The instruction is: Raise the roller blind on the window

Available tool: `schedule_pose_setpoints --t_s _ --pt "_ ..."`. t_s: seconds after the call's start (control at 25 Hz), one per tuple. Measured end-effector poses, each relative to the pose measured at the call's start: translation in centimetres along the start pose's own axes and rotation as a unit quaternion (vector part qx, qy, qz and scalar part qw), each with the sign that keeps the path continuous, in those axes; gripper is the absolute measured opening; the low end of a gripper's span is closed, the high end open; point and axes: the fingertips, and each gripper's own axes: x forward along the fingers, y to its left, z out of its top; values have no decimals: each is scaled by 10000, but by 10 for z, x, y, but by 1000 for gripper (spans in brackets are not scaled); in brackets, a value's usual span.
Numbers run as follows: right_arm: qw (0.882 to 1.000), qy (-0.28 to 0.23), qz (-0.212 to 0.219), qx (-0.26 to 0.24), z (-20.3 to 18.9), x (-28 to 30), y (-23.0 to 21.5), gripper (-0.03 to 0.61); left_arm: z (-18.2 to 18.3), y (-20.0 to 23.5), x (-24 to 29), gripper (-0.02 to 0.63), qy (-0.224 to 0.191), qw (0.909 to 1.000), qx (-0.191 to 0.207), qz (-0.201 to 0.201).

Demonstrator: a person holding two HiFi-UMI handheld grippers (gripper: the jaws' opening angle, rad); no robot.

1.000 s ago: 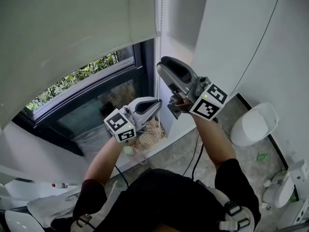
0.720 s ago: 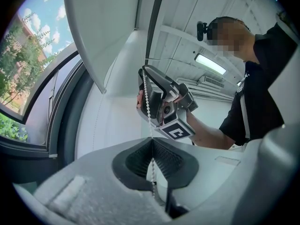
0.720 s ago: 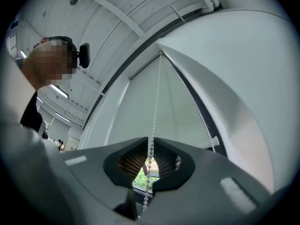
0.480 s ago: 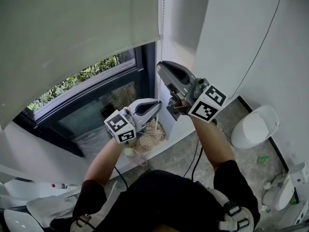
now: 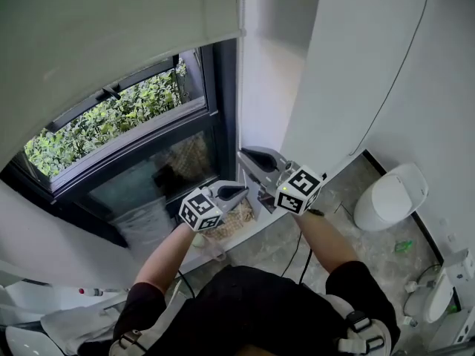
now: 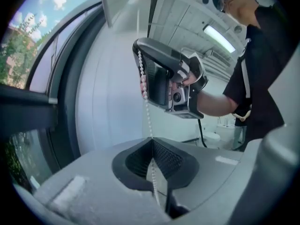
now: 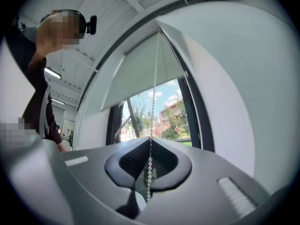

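The pale roller blind (image 5: 111, 35) hangs over the top of the window, its lower edge high at the right. Its white bead chain (image 6: 146, 107) runs down beside the window frame. My left gripper (image 5: 243, 191) is shut on the chain, which passes straight between its closed jaws (image 6: 152, 142). My right gripper (image 5: 241, 154) sits just above it on the same chain (image 7: 153, 97). Its jaws (image 7: 150, 139) have just been closing and now pinch the beads. In the left gripper view the right gripper (image 6: 143, 76) holds the chain directly overhead.
A dark window frame (image 5: 215, 102) stands close to the left of both grippers, and a white wall (image 5: 341, 73) to their right. A wicker basket (image 5: 226, 217) lies on the sill below them. A white toilet (image 5: 390, 191) stands on the floor at the right.
Both grippers have come down together along the chain. The blind's lower edge has risen, and more of the window and greenery shows.
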Motion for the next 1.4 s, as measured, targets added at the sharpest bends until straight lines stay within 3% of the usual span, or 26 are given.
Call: schedule_pose_setpoints --t_s 0.08,0.2,0.36,0.52,0.68,0.88,1.12,1.24,1.4 --pt "9991 319 -21 263 -41 -14 -3 12 -42 -4 0 6 311 9987 -391 -135" --pt "9986 355 -44 380 -47 -23 -2 12 -51 0 -10 8 125 9963 -842 -128" --pt "9990 406 35 183 -44 -20 1 12 -44 2 -13 40 282 9985 -457 -132" --pt "9989 403 58 230 -48 -17 3 9 -23 1 -24 109 91 9984 -504 -248" --pt "9988 448 77 170 -50 -10 4 8 28 23 -51 115 -530 9964 -605 -252" --pt "9985 487 149 222 -53 -6 8 8 128 38 -77 115 -1251 9917 -172 -238" --pt "9976 625 252 178 -58 -3 16 8 231 17 -78 117 -2181 9724 150 -817" --pt "9974 643 253 182 -60 -7 18 6 260 12 -76 115 -2467 9645 263 -902" --pt "9977 613 263 94 -57 -10 22 6 272 9 -69 115 -2455 9642 478 -881"
